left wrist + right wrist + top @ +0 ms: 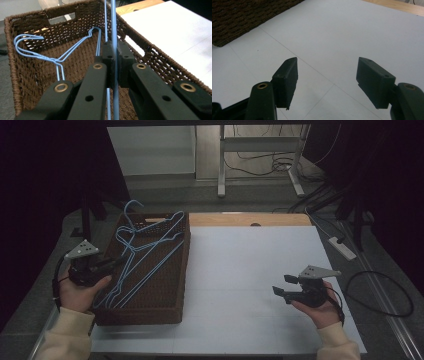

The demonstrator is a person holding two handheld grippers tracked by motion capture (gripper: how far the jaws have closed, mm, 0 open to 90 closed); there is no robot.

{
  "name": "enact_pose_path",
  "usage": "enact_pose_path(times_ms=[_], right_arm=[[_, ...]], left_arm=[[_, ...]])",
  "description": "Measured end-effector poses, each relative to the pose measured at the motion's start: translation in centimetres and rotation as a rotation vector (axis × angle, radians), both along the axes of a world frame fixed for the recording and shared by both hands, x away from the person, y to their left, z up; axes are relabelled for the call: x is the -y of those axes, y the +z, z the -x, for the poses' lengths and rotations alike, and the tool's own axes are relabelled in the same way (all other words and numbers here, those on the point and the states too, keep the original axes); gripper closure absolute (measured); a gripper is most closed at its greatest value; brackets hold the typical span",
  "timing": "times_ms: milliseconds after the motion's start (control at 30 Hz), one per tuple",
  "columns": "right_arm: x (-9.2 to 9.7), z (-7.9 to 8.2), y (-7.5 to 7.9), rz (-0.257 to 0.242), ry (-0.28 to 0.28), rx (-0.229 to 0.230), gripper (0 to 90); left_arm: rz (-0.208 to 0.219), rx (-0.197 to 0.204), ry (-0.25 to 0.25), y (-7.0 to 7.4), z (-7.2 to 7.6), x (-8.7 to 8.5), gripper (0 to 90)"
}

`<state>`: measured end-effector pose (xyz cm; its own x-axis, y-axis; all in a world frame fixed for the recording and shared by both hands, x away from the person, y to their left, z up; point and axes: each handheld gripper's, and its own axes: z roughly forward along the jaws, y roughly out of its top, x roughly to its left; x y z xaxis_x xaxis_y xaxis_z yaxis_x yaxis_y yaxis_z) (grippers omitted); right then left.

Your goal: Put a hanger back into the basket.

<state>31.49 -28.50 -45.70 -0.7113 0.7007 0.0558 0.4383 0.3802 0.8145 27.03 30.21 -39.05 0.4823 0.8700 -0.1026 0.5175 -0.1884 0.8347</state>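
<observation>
Gripping hanger wire over basket, left gripper clamped tight; right gripper wide, empty. Risk: hangers tangled, second one lifting along, snagging rim.

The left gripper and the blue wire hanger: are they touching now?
Touching. In the left gripper view, the left gripper has its jaws closed on the blue wire hanger, whose wire runs between the pads.

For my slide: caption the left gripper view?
Left gripper shut on a blue hanger wire above the wicker basket.
</observation>
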Motion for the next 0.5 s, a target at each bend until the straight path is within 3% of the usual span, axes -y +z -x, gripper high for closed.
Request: enact_pose_path(times_ms=[500], right_arm=[[-0.1,0.2,-0.3,-0.004,0.004,-0.002,34.9]], left_arm=[[-0.025,-0.054,0.000,-0.7,-1.5,0.3,86.5]])
